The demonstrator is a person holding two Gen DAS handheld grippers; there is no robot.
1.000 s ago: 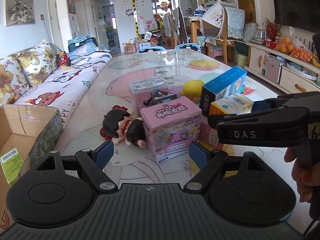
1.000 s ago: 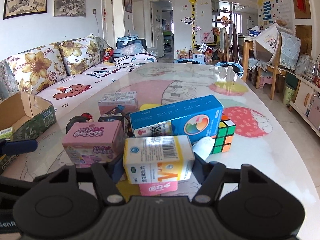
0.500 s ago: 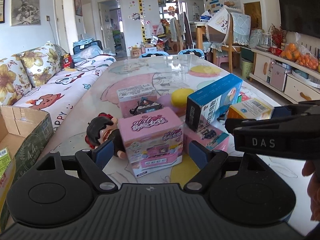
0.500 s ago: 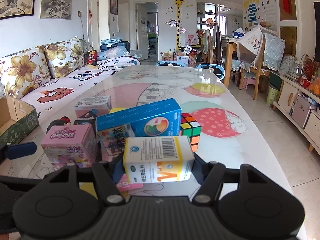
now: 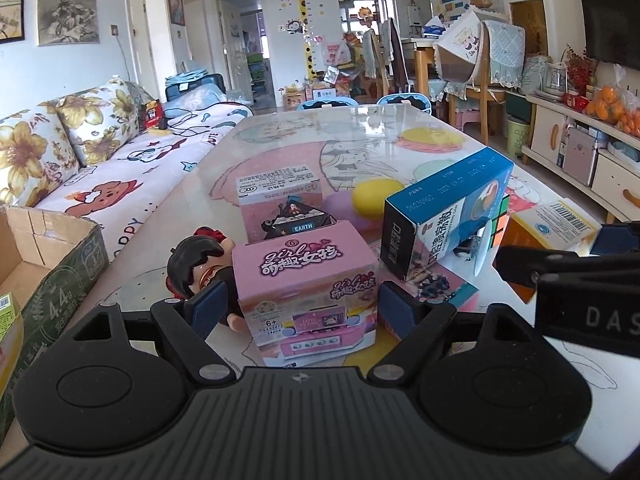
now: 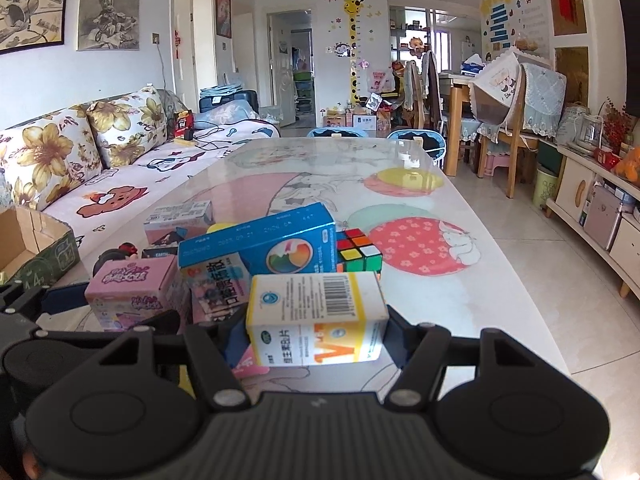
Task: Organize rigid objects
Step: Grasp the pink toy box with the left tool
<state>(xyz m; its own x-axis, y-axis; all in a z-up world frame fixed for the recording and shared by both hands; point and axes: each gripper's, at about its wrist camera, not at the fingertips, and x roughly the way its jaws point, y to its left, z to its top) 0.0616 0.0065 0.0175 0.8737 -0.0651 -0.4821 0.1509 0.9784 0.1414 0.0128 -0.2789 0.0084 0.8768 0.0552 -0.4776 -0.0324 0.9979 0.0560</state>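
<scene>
A pink toy box [image 5: 306, 280] stands on the table between the open fingers of my left gripper [image 5: 306, 312]; the pads are close to its sides with small gaps. My right gripper [image 6: 316, 328] is shut on a white and yellow medicine box [image 6: 316, 316] and holds it above the table; it also shows in the left wrist view [image 5: 554, 226]. A blue box [image 5: 444, 216] leans on a flat pink box [image 5: 444, 286]. A black-haired doll [image 5: 196, 268] lies left of the pink toy box. A Rubik's cube [image 6: 358, 254] sits behind the blue box.
An open cardboard box [image 5: 52, 272] stands at the left off the table's edge. A second pink box [image 5: 280, 196], a small black EARTH box [image 5: 298, 222] and a yellow round object [image 5: 374, 198] sit farther back. A sofa [image 5: 100, 168] runs along the left.
My left gripper has moved forward so the pink toy box now sits between its fingers. My right gripper has lifted the medicine box a little and drifted right.
</scene>
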